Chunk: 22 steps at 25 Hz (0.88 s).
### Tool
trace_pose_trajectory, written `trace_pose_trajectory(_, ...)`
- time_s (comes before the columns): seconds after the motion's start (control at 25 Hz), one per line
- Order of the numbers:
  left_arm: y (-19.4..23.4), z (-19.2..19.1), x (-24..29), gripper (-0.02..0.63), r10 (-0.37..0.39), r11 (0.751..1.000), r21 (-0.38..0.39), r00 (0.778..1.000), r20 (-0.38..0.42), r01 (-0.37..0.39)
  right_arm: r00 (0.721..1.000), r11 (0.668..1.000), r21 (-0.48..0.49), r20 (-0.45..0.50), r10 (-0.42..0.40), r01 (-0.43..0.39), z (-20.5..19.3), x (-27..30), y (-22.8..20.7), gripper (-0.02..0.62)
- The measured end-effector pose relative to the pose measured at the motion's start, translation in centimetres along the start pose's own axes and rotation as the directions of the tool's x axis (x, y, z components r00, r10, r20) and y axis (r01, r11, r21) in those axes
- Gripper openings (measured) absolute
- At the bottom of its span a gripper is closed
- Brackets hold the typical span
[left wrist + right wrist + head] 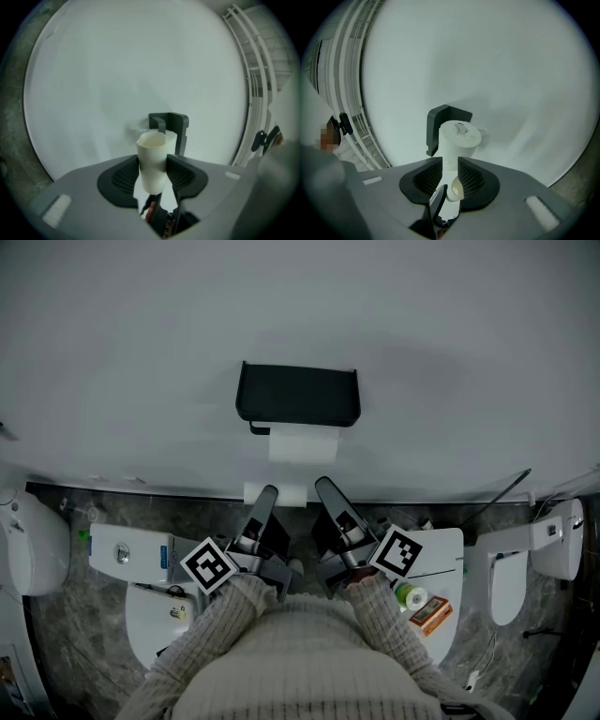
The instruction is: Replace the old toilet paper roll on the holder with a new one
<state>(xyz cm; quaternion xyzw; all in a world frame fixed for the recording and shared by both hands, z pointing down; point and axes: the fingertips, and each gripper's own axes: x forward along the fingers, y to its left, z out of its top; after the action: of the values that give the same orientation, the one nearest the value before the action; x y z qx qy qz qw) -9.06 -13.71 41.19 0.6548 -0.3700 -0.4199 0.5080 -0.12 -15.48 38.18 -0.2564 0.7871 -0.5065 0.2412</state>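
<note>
Your left gripper [152,168] clamps the tube [151,152], your right gripper [450,171] looks pinched on its far end; it lies crosswise, parallel to the holder [298,395] just above.

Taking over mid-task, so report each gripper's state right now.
Left gripper: closed on the cardboard tube.
Right gripper: closed, apparently on the toilet paper hanging from the holder.
</note>
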Motion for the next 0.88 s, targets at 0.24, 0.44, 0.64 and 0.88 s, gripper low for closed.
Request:
trace_pose_trajectory(0.24,-0.2,-0.8,0.4,0.167,0.000,1.000,0.018,1.000,-0.020,0.000,1.000,0.999,-0.050,-0.011,0.012,-0.013,-0.3,-1.2,0.6,0.097)
trace_pose_trajectory(0.44,-0.1,-1.0,0.7,0.167,0.007,1.000,0.011,0.999,-0.037,-0.007,1.000,0.999,-0.051,0.004,-0.015,0.016,-0.5,-1.8,0.0,0.044)
trace_pose_trajectory(0.64,-0.4,-1.2,0.8,0.167,0.000,1.000,0.012,0.999,-0.044,0.001,1.000,0.998,-0.053,0.012,-0.017,0.018,-0.3,-2.0,0.0,0.008)
trace_pose_trajectory(0.88,-0.4,-1.0,0.8,0.167,0.000,1.000,0.013,0.999,-0.039,0.001,1.000,0.999,-0.049,0.024,-0.013,0.014,0.1,-1.8,0.2,0.002)
